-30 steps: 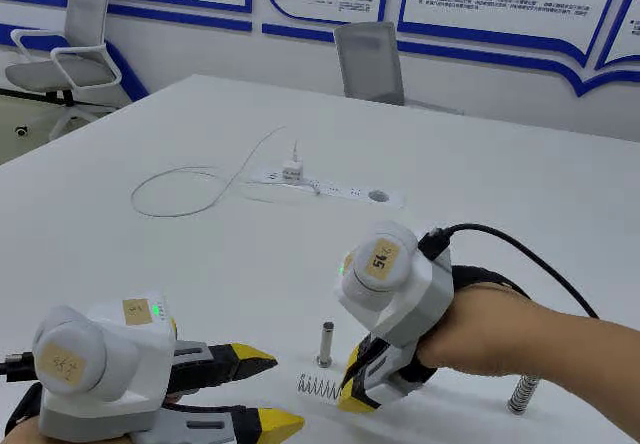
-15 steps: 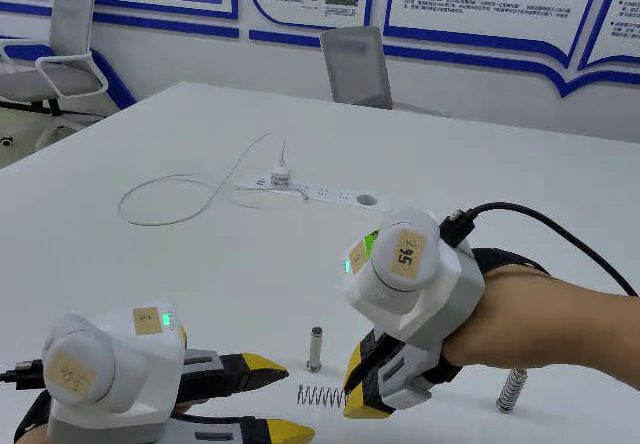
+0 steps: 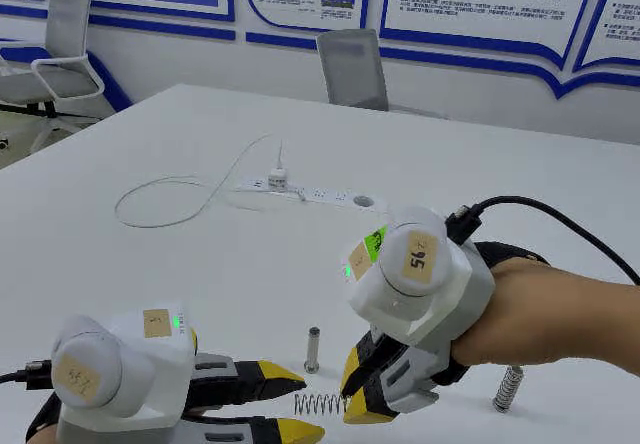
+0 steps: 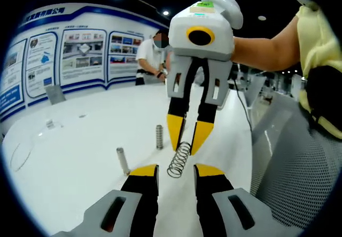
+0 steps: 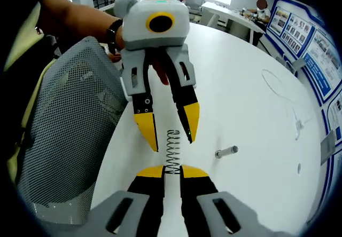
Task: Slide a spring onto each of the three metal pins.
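A loose coil spring point(image 3: 318, 403) lies level just over the white table, and my right gripper point(image 3: 352, 410) is shut on one end of it. In the right gripper view the spring point(image 5: 172, 152) runs straight out from between my right gripper's point(image 5: 172, 172) jaws. My left gripper point(image 3: 293, 400) is open, its yellow tips either side of the spring's free end point(image 4: 179, 159). A bare metal pin point(image 3: 312, 349) stands upright just behind the spring. A second pin point(image 3: 508, 388) with a spring on it stands to the right, below the person's forearm.
A white power strip point(image 3: 320, 195) with a plug and a looping white cable point(image 3: 165, 199) lies mid-table. Grey chairs point(image 3: 352, 69) stand beyond the far edge. The table's near edge and a mesh chair point(image 5: 69, 125) are close behind the grippers.
My left gripper has moved right, so its open tips now flank the spring's free end. My right gripper has kept hold of the spring and shifted slightly.
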